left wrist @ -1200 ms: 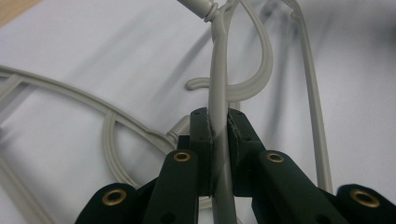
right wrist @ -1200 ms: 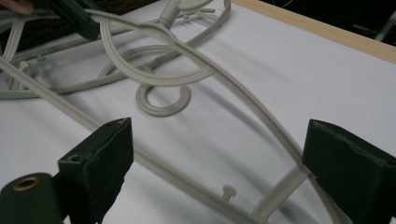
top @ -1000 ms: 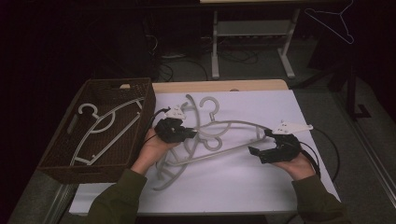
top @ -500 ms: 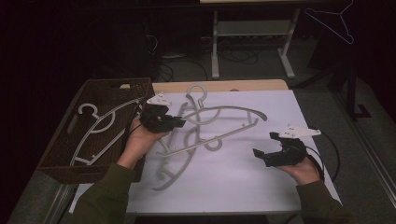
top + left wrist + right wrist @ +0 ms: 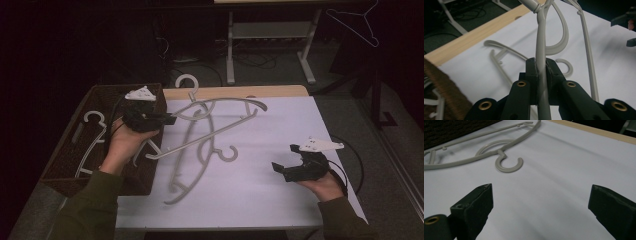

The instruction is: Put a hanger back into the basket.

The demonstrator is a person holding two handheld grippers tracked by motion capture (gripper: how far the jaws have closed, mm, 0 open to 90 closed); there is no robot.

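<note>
L tongs (image 5: 167, 119) raised, clamped on hanger (image 5: 220, 107), R tongs (image 5: 282, 169) low, wide open, empty

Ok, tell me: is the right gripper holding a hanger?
No, the right gripper has its jaws wide apart over the bare white table cover, nothing between them.

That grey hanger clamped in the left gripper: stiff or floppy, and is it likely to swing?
Probably stiff: the hanger keeps its shape while lifted off the table by one arm. Likely light, since the left gripper carries it by a thin bar. It may pivot or swing, as the jaws pinch it far off centre.
</note>
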